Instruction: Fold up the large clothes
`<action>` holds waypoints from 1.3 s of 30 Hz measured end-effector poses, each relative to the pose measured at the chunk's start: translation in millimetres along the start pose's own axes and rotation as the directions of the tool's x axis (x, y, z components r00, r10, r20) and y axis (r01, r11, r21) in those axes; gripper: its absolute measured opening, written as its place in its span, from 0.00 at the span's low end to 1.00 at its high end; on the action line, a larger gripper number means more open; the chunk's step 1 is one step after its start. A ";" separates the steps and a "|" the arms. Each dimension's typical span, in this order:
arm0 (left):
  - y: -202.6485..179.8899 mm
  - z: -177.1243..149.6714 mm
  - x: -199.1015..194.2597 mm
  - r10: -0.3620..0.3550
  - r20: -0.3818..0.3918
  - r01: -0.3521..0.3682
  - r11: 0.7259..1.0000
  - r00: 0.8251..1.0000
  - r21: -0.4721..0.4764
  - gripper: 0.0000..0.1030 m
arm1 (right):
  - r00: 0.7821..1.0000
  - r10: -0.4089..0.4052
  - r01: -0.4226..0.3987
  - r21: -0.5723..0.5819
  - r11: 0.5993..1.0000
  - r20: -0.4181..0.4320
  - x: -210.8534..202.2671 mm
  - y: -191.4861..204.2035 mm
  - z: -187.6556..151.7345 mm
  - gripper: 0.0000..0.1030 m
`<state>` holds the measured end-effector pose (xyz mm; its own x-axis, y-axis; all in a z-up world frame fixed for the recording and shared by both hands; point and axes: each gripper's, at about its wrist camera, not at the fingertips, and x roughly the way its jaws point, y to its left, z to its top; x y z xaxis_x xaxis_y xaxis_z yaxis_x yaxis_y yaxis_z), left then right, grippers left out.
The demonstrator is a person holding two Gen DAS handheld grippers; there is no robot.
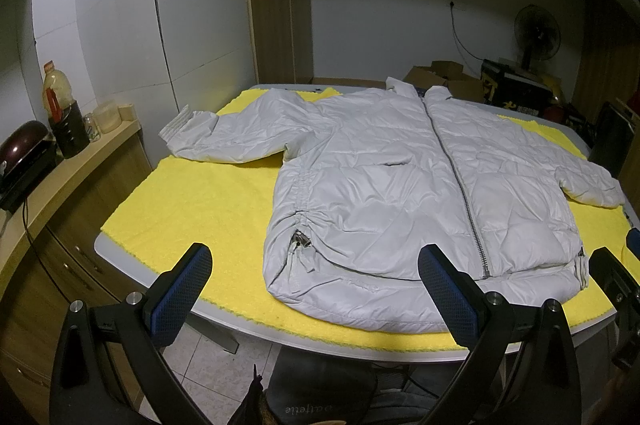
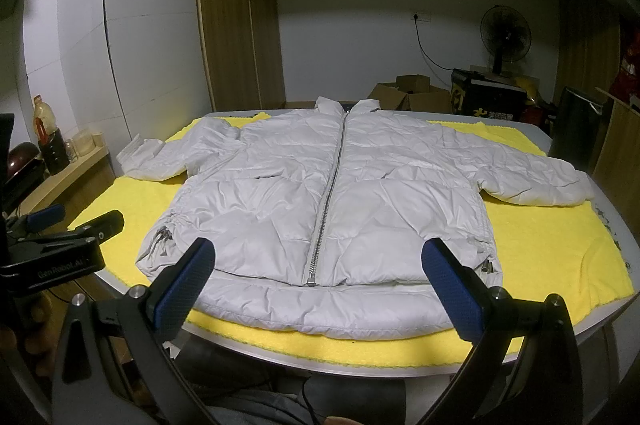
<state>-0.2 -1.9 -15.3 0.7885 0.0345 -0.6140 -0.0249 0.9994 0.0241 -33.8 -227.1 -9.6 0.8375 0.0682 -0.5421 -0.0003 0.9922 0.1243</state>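
On counter point(image 2: 624, 237), we see jacket point(image 2: 328, 209) flat on yellow towel point(image 2: 560, 257); hem at 6 o'clock edge; bare towel at 9; both grippers' fingers point(image 1: 182, 297) point(image 2: 452, 289) spread, empty.

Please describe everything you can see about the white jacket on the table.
The jacket is a pale, puffy, quilted garment with a slightly shiny shell. It lies flat, front up, on a yellow cloth that covers the table. Its metal zipper is closed from hem to collar, which points away from the cameras. Both sleeves spread sideways; one ribbed cuff shows. Drawcords gather the side seams near the hem. Neither claw touches it.
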 end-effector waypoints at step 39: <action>199.9 71.1 344.1 -0.655 -0.082 0.292 0.441 0.751 -0.849 1.00 | 0.967 -0.064 0.100 0.134 0.986 -0.248 129.8 -77.0 -12.1 1.00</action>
<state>309.8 209.6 -165.7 0.5586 -0.6282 -0.5415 -0.3023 0.4537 -0.8383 68.3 -293.5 -99.6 0.6738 0.0285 -0.7384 0.1566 0.9711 0.1804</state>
